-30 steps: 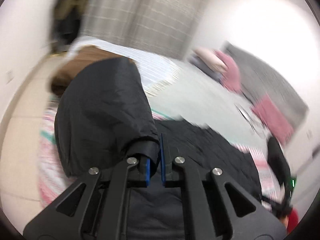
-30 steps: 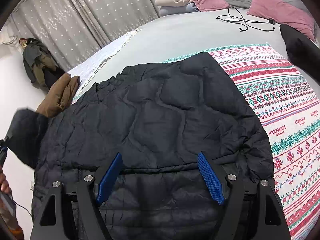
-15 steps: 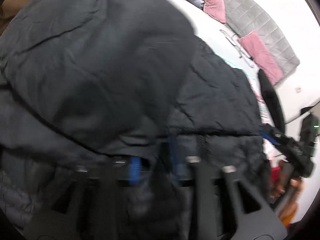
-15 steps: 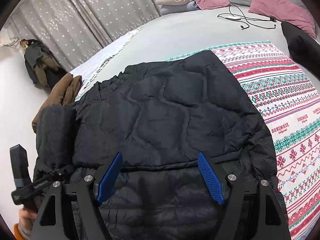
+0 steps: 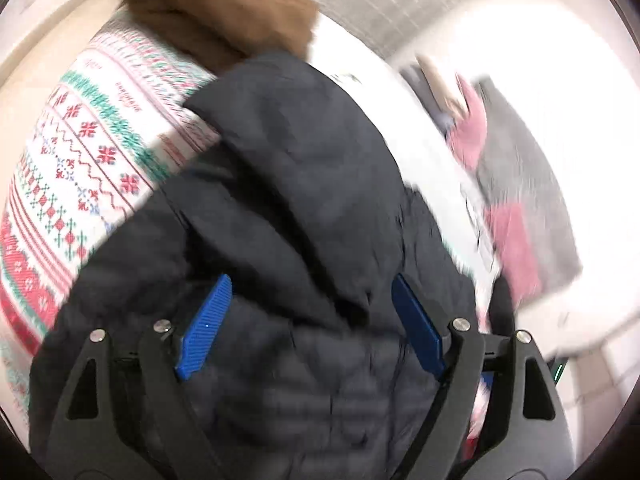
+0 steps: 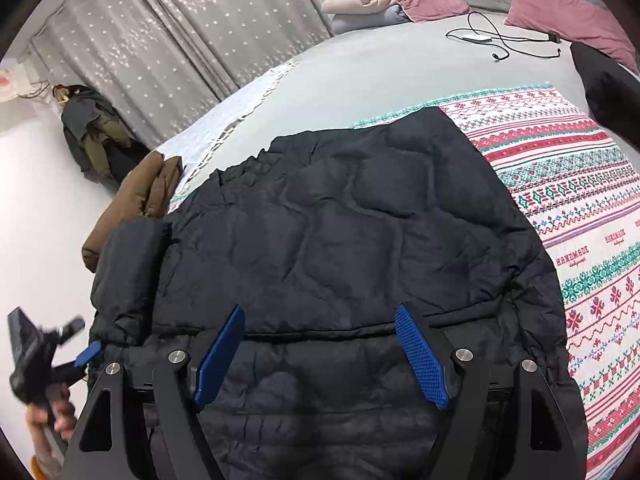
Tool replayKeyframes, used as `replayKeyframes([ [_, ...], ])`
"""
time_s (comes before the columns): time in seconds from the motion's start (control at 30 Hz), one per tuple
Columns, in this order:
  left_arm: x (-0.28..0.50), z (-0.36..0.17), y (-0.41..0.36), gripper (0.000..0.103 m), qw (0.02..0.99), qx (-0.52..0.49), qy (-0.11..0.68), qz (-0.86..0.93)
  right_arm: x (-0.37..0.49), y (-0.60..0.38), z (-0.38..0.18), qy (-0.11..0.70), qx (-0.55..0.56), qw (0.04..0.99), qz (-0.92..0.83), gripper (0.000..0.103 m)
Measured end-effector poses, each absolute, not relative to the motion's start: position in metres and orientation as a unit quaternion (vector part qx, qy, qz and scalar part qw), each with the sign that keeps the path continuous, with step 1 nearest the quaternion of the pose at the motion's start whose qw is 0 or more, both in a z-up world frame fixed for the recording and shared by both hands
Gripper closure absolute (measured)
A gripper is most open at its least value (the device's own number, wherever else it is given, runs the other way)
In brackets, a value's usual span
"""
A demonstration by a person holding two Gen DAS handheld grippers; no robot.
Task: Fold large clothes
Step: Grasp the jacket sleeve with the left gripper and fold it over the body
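Over the black jacket (image 6: 340, 232), left tongs (image 5: 310, 326) newly spread, sleeve (image 6: 128, 272) released; right tongs (image 6: 320, 356) spread as before.

The black jacket (image 6: 340, 240) is matt quilted cloth, puffy and creased. Under it lies a woven-look patterned blanket (image 6: 580, 200); at ten o'clock, a brown padded garment (image 6: 136, 200). The right claw (image 6: 320, 356) has matt black plastic arms, ribbed blue pads (image 6: 420, 360) and shiny metal pins.

left view motion-blurred | black jacket (image 6: 340, 240) hem cut off below | pillows (image 5: 508, 240) smeared
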State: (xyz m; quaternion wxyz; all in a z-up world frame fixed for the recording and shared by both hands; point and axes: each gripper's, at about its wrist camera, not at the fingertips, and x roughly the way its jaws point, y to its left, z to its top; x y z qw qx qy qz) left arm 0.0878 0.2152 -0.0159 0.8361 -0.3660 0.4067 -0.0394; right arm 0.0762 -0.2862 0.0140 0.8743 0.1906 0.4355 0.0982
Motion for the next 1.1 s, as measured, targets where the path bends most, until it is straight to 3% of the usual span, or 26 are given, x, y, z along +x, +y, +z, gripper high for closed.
replayKeyframes([
  [0.1, 0.110, -0.019, 0.227, 0.022, 0.842, -0.373, 0.389, -0.008, 0.077, -0.284, 0.014, 0.437, 0.188, 0.874, 0.100, 0.024],
  [0.2, 0.127, -0.014, 0.221, 0.042, 0.859, -0.355, 0.369, 0.008, 0.078, -0.283, 0.013, 0.436, 0.185, 0.875, 0.100, 0.024],
  [0.23, 0.132, -0.011, 0.216, 0.062, 0.868, -0.342, 0.361, 0.012, 0.079, -0.284, 0.013, 0.436, 0.185, 0.875, 0.099, 0.024],
  [0.27, 0.137, -0.006, 0.207, 0.073, 0.875, -0.326, 0.357, 0.013, 0.080, -0.284, 0.013, 0.435, 0.185, 0.876, 0.097, 0.024],
  [0.37, 0.145, 0.006, 0.175, 0.087, 0.900, -0.274, 0.339, 0.003, 0.082, -0.285, 0.011, 0.437, 0.186, 0.875, 0.094, 0.024],
  [0.47, 0.151, 0.012, 0.138, 0.091, 0.918, -0.201, 0.341, -0.029, 0.083, -0.282, 0.008, 0.440, 0.185, 0.874, 0.094, 0.024],
  [0.7, 0.115, -0.005, 0.058, 0.087, 0.898, 0.055, 0.387, -0.201, 0.080, -0.272, 0.011, 0.434, 0.196, 0.872, 0.111, 0.024],
  [0.77, 0.098, -0.010, 0.046, 0.071, 0.887, 0.100, 0.392, -0.222, 0.079, -0.267, 0.014, 0.432, 0.211, 0.867, 0.131, 0.024],
  [0.87, 0.084, -0.005, 0.049, 0.048, 0.889, 0.092, 0.385, -0.230, 0.077, -0.252, 0.022, 0.425, 0.223, 0.863, 0.156, 0.024],
  [0.93, 0.079, 0.002, 0.067, 0.038, 0.893, 0.039, 0.386, -0.229, 0.076, -0.235, 0.029, 0.423, 0.224, 0.859, 0.184, 0.024],
  [1.1, 0.062, 0.023, 0.113, 0.035, 0.878, -0.074, 0.410, -0.237, 0.080, -0.194, 0.038, 0.438, 0.192, 0.848, 0.228, 0.024],
])
